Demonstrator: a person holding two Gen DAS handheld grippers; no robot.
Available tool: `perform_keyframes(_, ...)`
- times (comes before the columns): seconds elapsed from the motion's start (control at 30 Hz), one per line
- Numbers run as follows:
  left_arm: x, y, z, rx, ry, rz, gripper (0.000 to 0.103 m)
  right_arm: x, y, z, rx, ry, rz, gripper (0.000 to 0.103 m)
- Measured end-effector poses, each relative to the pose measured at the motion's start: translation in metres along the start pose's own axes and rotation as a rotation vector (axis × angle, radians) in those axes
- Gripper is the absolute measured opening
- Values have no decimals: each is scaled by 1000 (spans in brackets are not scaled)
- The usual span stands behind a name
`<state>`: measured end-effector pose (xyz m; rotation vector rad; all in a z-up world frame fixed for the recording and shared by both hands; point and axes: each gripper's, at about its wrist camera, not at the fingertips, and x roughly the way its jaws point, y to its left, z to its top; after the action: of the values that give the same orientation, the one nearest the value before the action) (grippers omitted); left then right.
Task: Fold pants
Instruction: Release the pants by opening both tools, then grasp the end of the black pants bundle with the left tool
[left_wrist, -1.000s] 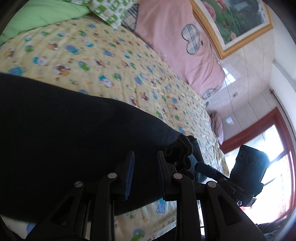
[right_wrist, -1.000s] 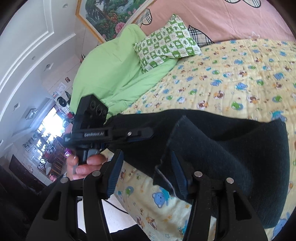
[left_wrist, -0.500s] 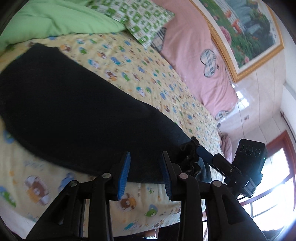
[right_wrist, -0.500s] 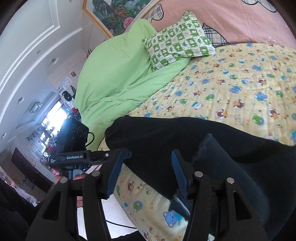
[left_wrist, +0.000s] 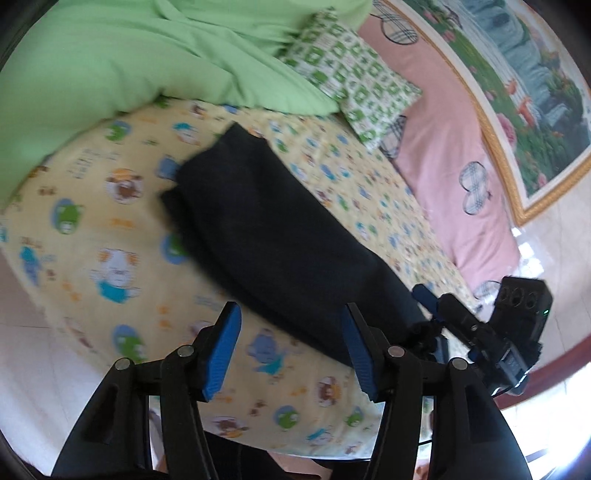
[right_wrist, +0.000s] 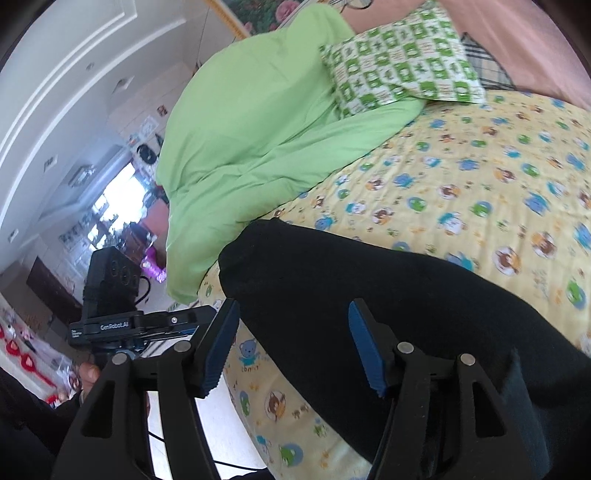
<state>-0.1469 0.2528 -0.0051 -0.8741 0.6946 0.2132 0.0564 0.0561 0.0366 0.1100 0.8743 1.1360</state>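
The black pants (left_wrist: 280, 236) lie as a long folded strip across the yellow cartoon-print sheet (left_wrist: 110, 229). My left gripper (left_wrist: 290, 354) hovers over the sheet beside the strip's near edge. Its jaws are opening and only bedsheet shows between them. In the right wrist view the pants (right_wrist: 369, 314) fill the lower right. My right gripper (right_wrist: 291, 349) hangs over them with jaws opening, its pads clear of the cloth. The right gripper (left_wrist: 430, 317) sits at the strip's bunched end, and the left gripper (right_wrist: 205, 315) is near the opposite end.
A green duvet (right_wrist: 258, 140) is piled at the head of the bed with a green-checked pillow (right_wrist: 399, 62) on it. Pink bedding (left_wrist: 454, 147) and a framed painting (left_wrist: 524, 92) lie behind. The bed edge and pale floor (left_wrist: 26, 332) are close by.
Both grippers have drawn back from the pants and their jaws have widened. The left one no longer sits over the black cloth; far more of the strip and the sheet shows.
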Motion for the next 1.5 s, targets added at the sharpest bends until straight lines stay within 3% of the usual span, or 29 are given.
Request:
perform_keyframes(0.37, -1, 37, 15, -129, -27, 65, 58, 49, 15, 37, -81, 86, 16, 67)
perform_keyframes(0.7, 18, 47, 27, -186, -19, 101, 58, 122, 15, 86, -199, 294, 6, 71)
perform_keyframes(0.93, 25, 48, 33, -201, -29, 106, 58, 173, 10, 108, -224, 431, 102, 71)
perform_keyframes(1.17, 29, 49, 37, -217, -41, 109, 58, 209, 13, 110, -266, 495, 129, 71)
perform_keyframes(1.33, 35, 41, 42, -179, -56, 129, 54, 224, 9, 108, -267, 520, 127, 47)
perform_keyframes(1.4, 39, 38, 45, -154, -56, 132, 33, 224, 8, 107, -254, 520, 146, 37)
perform_keyframes(1.5, 41, 36, 48, -141, -51, 120, 24, 217, 10, 107, -241, 508, 154, 30)
